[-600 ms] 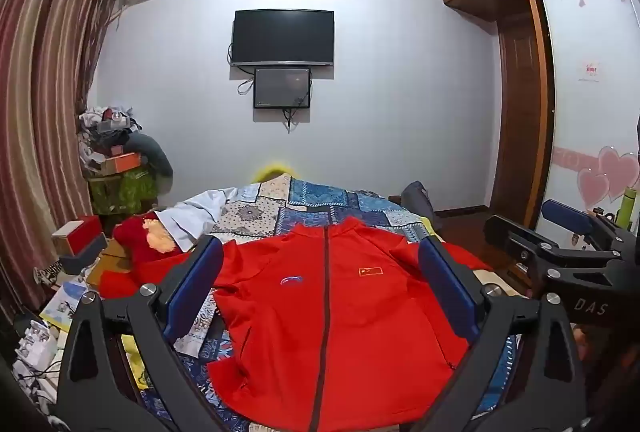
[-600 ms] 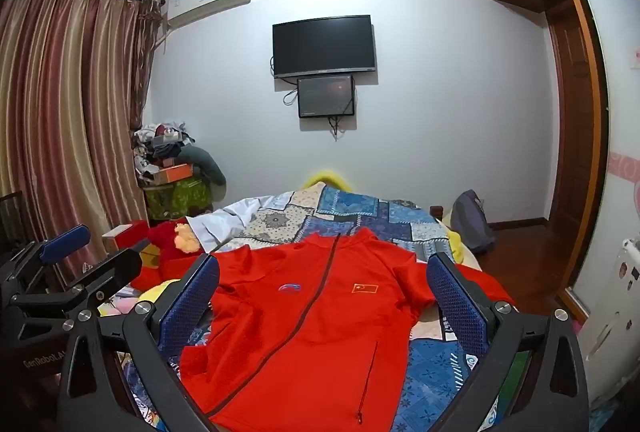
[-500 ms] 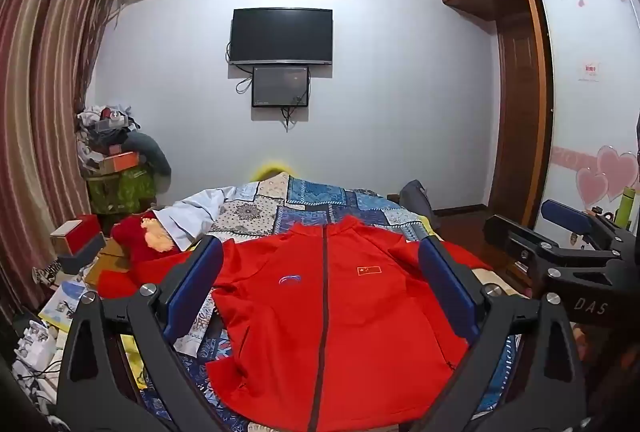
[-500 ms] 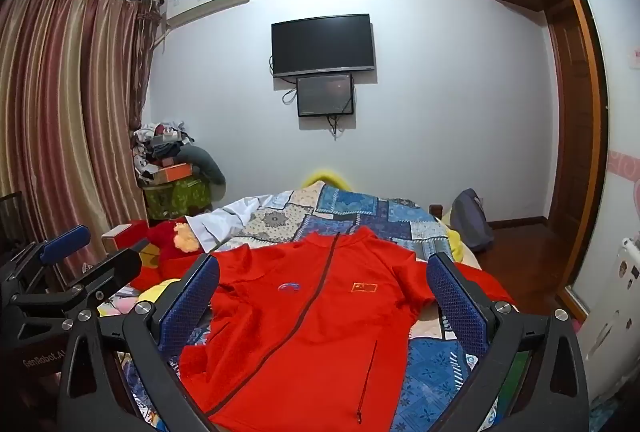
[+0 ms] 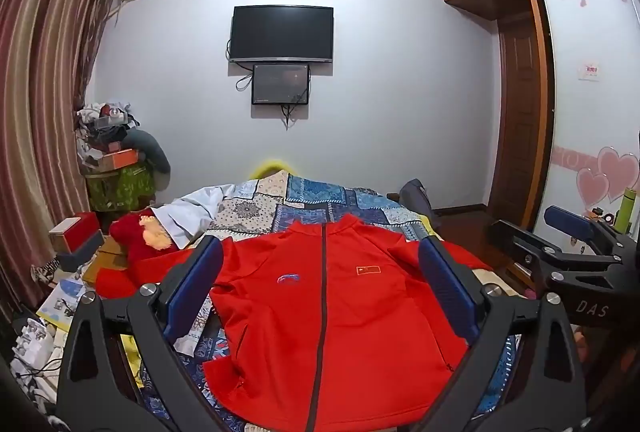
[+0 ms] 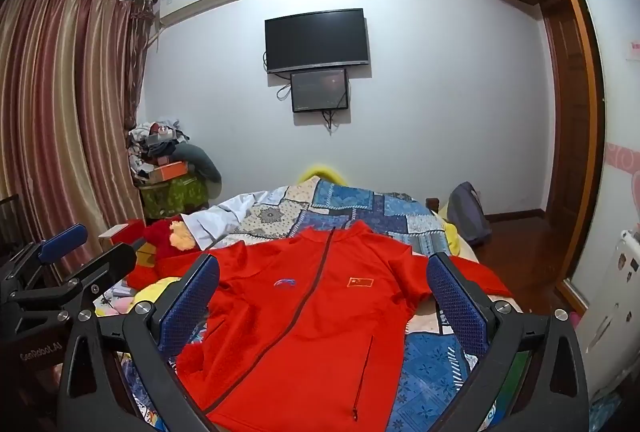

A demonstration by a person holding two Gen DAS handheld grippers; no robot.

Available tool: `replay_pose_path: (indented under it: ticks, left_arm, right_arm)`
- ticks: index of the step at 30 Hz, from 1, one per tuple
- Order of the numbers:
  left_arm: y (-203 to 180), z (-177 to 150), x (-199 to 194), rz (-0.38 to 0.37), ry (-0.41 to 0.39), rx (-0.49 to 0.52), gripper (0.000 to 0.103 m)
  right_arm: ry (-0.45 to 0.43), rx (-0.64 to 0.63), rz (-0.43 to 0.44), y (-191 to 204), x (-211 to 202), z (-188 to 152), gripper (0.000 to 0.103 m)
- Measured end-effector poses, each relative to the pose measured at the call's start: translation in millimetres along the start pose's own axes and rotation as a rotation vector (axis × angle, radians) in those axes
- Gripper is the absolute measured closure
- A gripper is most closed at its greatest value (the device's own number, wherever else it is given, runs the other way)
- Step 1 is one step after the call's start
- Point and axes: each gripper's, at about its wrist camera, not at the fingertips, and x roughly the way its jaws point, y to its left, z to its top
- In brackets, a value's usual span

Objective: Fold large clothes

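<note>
Red fabric fills the middle of the bed: the jacket (image 5: 324, 320) lies face up and unfolded on the patchwork quilt (image 5: 320, 199), zip closed, collar toward the far edge and hem at the near edge just below you. One sleeve trails off toward the bed's left edge, the other toward the right edge. A small flag patch (image 5: 368, 269) and a blue logo (image 5: 289, 277) sit either side of the zip on the chest.

Your left gripper (image 5: 320, 292) hovers above the jacket with its blue pads spread wide, nothing between them and no cloth touched. Your right gripper (image 6: 324, 296) is the same: fingers released, wide apart, clear of the fabric, sitting nearer the bed's right edge. Each gripper shows in the other's view, the right one (image 5: 576, 256) at the right margin and the left one (image 6: 60, 272) at the left margin.

A white garment (image 5: 196, 211) lies on the quilt's far left corner, next to a red plush toy (image 5: 140, 236). On the far wall hang a television (image 5: 282, 33) and a smaller screen (image 5: 281, 84) just beneath it. Striped curtains (image 6: 60, 111) cover the left side of the room.
</note>
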Motion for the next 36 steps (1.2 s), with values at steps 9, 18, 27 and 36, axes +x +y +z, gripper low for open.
replay_pose_path:
  ticks: [9, 18, 27, 36]
  left_arm:
    - [8.7, 2.0, 6.1, -0.009, 0.006, -0.007, 0.004]
    - [10.2, 3.6, 6.7, -0.008, 0.007, -0.018, 0.004]
    - [10.8, 4.0, 5.3, 0.000, 0.002, -0.021, 0.004]
    - [10.2, 3.0, 5.4, 0.001, 0.002, -0.023, 0.004]
  right_arm:
    - [0.007, 0.006, -0.009, -1.8, 2.1, -4.9, 0.000]
    - [0.009, 0.001, -0.010, -2.3, 4.1, -10.7, 0.000]
    - [0.012, 0.003, -0.010, -1.1, 7.0, -8.8, 0.000]
    - [0.014, 0.003, -0.009, -1.9, 7.6, -8.3, 0.000]
